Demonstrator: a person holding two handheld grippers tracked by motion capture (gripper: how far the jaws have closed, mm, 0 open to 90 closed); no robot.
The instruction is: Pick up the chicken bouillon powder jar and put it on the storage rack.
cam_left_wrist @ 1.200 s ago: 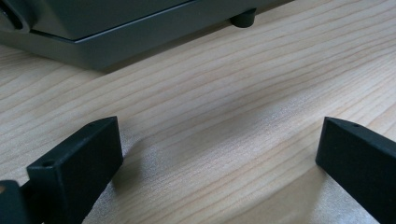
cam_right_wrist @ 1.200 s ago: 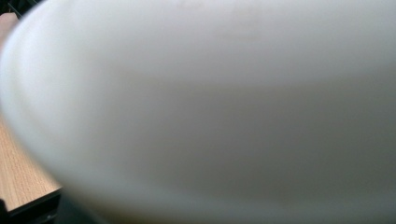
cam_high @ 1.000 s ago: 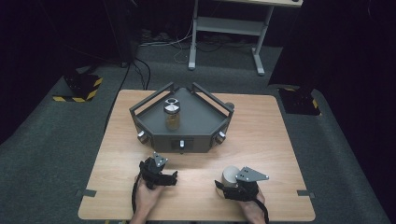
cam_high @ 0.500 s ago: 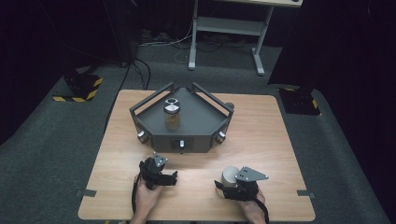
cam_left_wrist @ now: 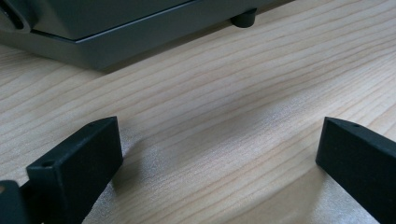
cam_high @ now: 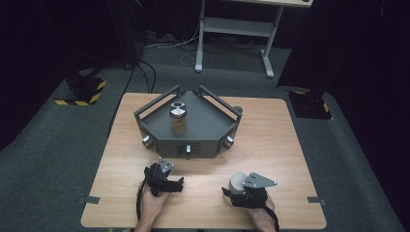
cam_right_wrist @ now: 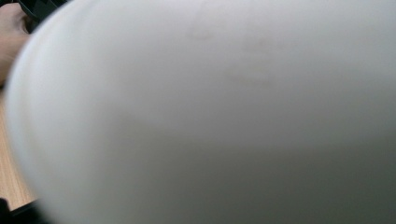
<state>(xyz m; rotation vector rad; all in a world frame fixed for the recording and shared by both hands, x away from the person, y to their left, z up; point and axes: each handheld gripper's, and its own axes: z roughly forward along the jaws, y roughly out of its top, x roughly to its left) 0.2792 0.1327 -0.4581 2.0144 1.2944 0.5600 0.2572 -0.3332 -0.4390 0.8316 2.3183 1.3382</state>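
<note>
Where 2 grippers rest: 1 jar (cam_high: 178, 117), 1 tray (cam_high: 205, 130).

High view: fixed cam above the near edge, looking fwd and down over the whole wooden table (cam_high: 285, 140), w/ floor beyond. Left gripper view sits low, very close to the tabletop (cam_left_wrist: 224, 121), facing the grey tray base (cam_left_wrist: 116, 32) that the high view has at table centre (cam_high: 193, 145). Right gripper view is pressed up against a blurred pale object (cam_right_wrist: 224, 116), sharing a table strip at its left.
</note>
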